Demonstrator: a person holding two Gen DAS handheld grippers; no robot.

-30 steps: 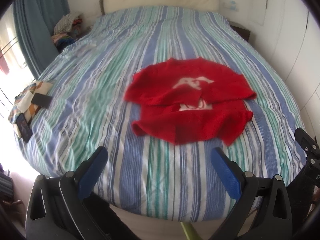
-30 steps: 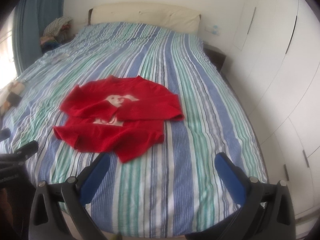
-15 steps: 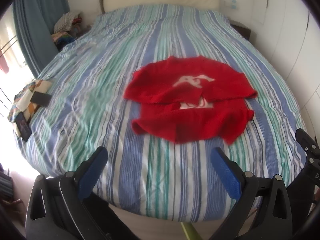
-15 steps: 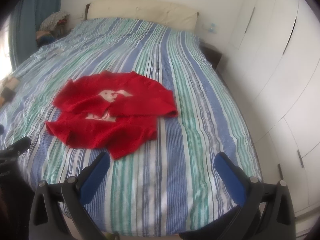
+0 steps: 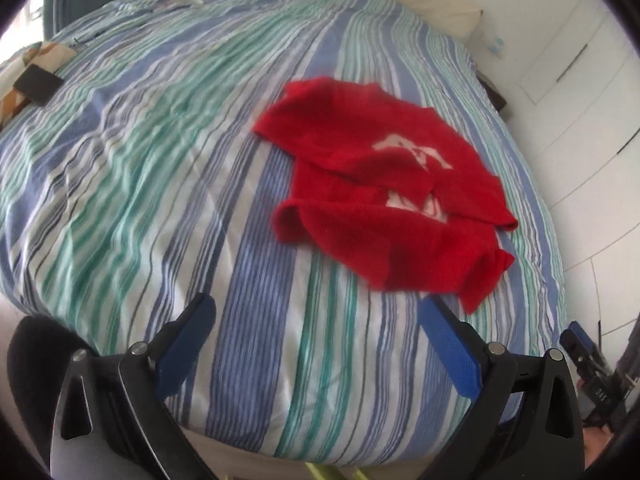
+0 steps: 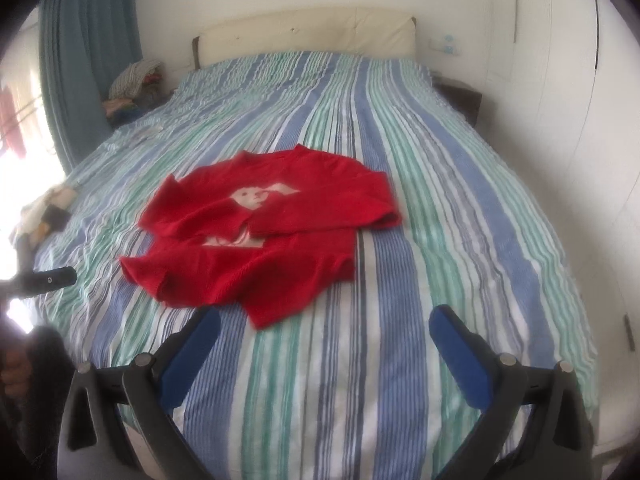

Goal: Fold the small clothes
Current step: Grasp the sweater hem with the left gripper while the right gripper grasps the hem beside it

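Mostly, a striped bed (image 6: pixel 400 160) fills both views. At centre frame lies a red sweater (image 6: pixel 256 236) with a white print, both sleeves folded across its chest. Low in each frame, the left gripper (image 5: pixel 316 332) and right gripper (image 6: pixel 324 340) hang over the near bed edge, blue-padded jaws spread wide, holding nothing.

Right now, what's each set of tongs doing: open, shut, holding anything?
Left tongs: open, empty, short of the red top.
Right tongs: open, empty.
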